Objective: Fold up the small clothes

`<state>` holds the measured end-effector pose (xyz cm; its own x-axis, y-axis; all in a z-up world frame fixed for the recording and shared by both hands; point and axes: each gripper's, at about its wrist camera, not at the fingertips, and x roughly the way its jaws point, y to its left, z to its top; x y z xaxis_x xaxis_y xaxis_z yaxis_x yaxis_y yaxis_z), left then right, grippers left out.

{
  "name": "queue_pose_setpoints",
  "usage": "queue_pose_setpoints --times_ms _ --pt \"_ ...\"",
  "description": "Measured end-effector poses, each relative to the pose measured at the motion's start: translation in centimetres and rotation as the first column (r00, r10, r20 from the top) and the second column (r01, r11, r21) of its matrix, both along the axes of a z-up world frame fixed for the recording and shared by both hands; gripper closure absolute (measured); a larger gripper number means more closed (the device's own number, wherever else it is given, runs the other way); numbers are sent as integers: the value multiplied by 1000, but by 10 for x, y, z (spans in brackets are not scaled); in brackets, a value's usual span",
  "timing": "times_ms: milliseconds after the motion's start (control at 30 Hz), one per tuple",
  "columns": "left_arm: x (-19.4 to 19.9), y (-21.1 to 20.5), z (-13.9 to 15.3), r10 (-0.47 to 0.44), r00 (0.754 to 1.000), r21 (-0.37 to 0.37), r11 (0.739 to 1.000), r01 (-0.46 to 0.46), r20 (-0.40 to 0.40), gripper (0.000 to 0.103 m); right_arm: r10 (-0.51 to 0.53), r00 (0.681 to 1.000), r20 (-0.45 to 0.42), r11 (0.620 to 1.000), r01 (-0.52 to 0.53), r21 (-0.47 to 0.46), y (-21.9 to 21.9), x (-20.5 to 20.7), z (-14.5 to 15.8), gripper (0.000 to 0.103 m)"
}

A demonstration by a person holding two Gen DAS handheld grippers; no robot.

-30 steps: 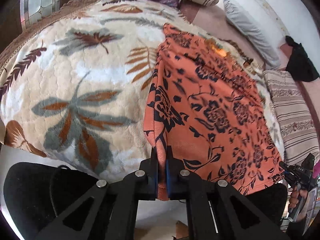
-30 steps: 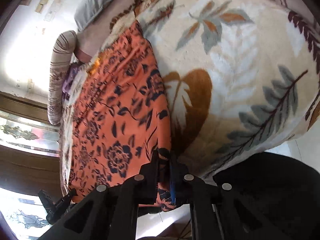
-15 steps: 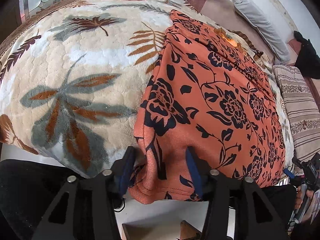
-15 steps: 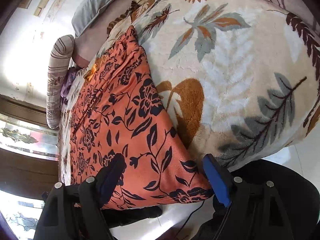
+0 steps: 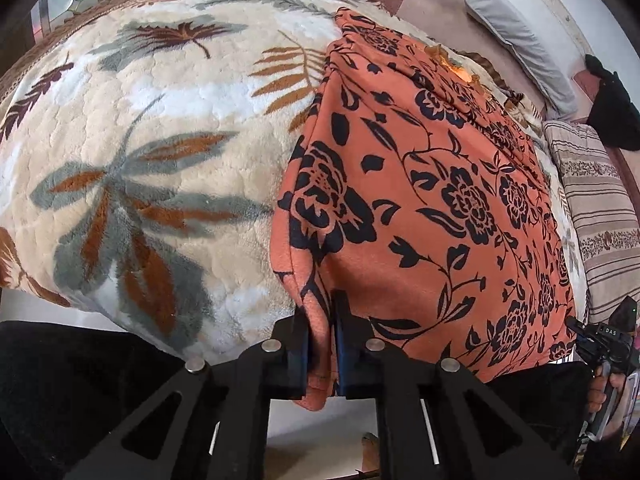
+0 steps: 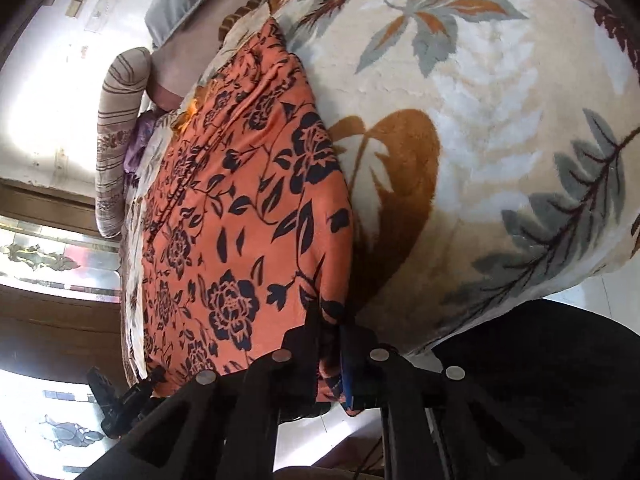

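Observation:
An orange garment with black flowers (image 5: 440,200) lies spread flat on the bed, its near hem hanging over the edge. In the left wrist view my left gripper (image 5: 322,312) has its jaws closing on the hem's left corner, with cloth pinched between the blue pads. In the right wrist view the same garment (image 6: 240,220) runs away to the left, and my right gripper (image 6: 330,320) has its jaws closing on the hem's right corner, the fabric bunched between its pads. Each gripper shows small in the other's view: right gripper (image 5: 600,340), left gripper (image 6: 120,396).
A fluffy cream blanket with leaf prints (image 5: 140,160) covers the bed. A striped pillow (image 5: 592,208), a grey pillow (image 5: 516,36) and a black item (image 5: 612,112) lie along the far side. Dark trousers (image 5: 60,380) fill the lower left.
Both grippers let go of the hem corners, stood wide open around them half a second ago, sank a little, and have now closed on the corners again.

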<state>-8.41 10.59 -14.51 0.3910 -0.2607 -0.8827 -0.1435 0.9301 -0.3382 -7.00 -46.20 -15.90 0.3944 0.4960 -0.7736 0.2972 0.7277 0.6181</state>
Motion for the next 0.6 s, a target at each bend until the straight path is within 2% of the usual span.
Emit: queue_pose_setpoints --times_ms 33,67,100,133,167,200,233,300,333,367,400,433,500,600 --pt "0 1 0 -1 1000 -18 1000 1 2 86 -7 1000 -15 1000 7 6 0 3 -6 85" --pt "1 1 1 -6 1000 -47 999 6 3 71 -17 1000 -24 1000 17 9 0 3 -10 78" --pt "1 2 1 -16 1000 -87 996 17 9 61 -20 1000 -11 1000 20 22 0 2 -11 74" --pt "1 1 1 -23 1000 -115 993 25 18 42 -15 1000 1 1000 15 25 2 2 -9 65" --pt "1 -2 2 -24 999 -115 993 27 26 37 -7 1000 14 1000 7 25 7 3 -5 46" --pt "1 -6 2 -30 999 -91 995 32 27 37 4 1000 26 1000 -5 26 9 3 -2 37" --pt "2 -11 2 -45 999 -62 997 46 27 37 17 999 36 1000 -18 21 11 2 0 34" --pt "3 -18 3 -68 997 -20 997 69 32 37 47 998 33 999 -46 -15 18 7 0 35" --pt "4 -20 4 -73 997 -4 997 73 32 41 59 998 30 998 -58 -17 16 8 0 51" --pt "5 -21 4 -77 997 26 997 77 28 66 62 998 12 998 -61 -18 16 9 -3 82" --pt "6 -20 4 -78 997 65 995 76 16 82 59 998 -4 998 -59 2 15 9 -6 87" --pt "7 -18 5 -76 997 59 995 75 11 97 52 999 -7 998 -51 35 13 8 -8 93" --pt "5 -8 14 -56 998 -16 998 57 19 97 58 998 18 997 -59 51 14 6 1 94" --pt "1 -2 35 -42 996 -37 998 45 73 97 28 996 80 997 -34 75 9 1 23 95"
